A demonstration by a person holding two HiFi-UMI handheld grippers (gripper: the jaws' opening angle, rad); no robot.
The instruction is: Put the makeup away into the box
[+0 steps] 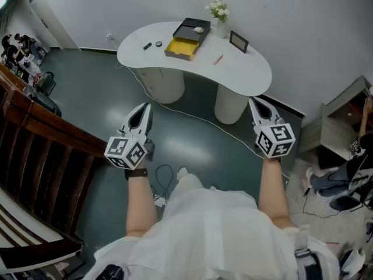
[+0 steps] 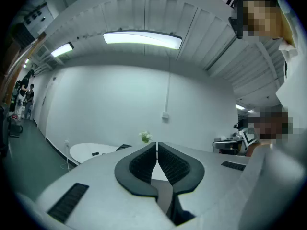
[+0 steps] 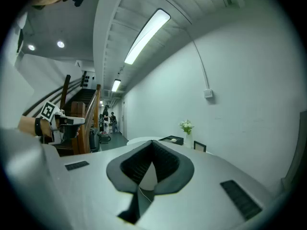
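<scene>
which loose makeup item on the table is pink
The thin stick right of the box; the two dark pieces lie left of it.

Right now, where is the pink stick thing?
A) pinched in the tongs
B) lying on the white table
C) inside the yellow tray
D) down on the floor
B: the pink stick lies flat on the bare top of the white table, apart from the yellow tray and to its right in the head view.
</scene>
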